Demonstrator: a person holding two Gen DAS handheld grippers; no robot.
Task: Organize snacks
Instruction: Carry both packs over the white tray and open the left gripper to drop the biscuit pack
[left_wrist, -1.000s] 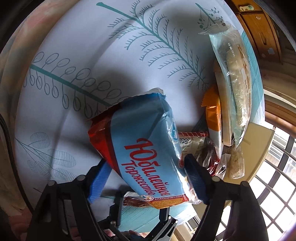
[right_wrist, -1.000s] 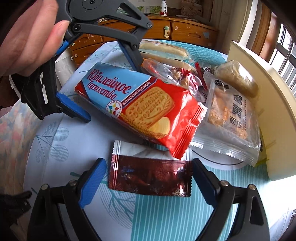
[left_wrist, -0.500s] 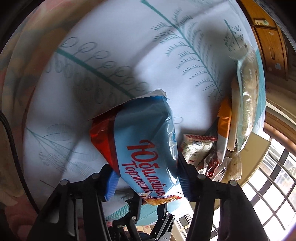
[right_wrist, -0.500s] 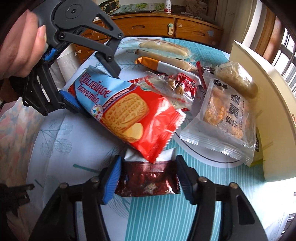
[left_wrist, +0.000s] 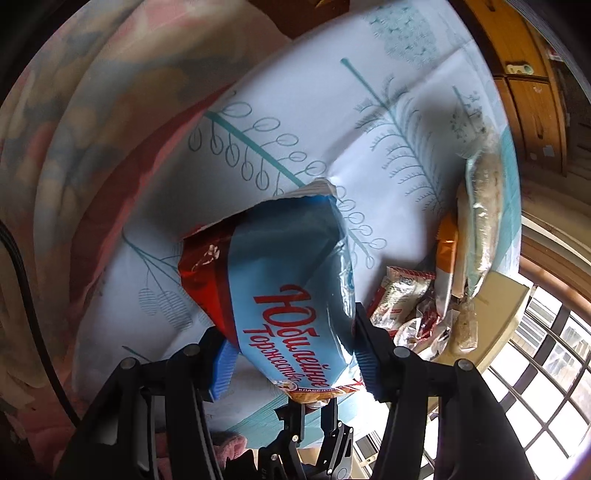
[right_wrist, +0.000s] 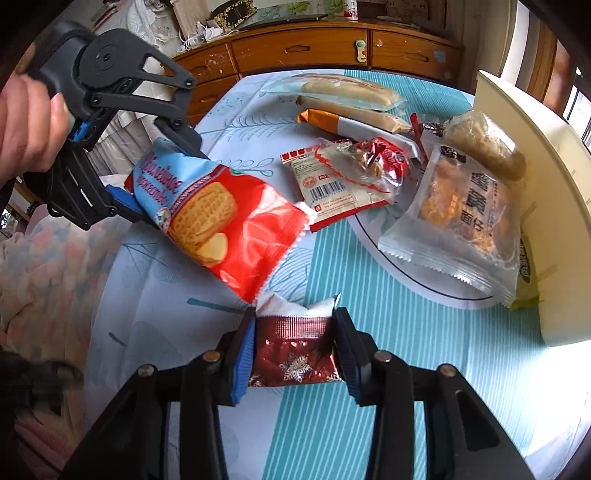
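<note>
My left gripper is shut on a red and blue biscuit pack and holds it tilted above the table; the gripper and pack also show in the right wrist view at the left. My right gripper is shut on a dark red snack packet with a snowflake, held just above the striped cloth. Several other snacks lie on a white plate: a clear pack of orange snacks, a red and white nut pack and wrapped bread rolls.
A cream tray or board stands on edge at the table's right. A wooden dresser is behind the table. A patterned cushion lies off the left edge. Windows are at the right.
My left gripper has lifted the biscuit pack off the pile and carried it left. My right gripper has closed on the dark red packet and raised it.
</note>
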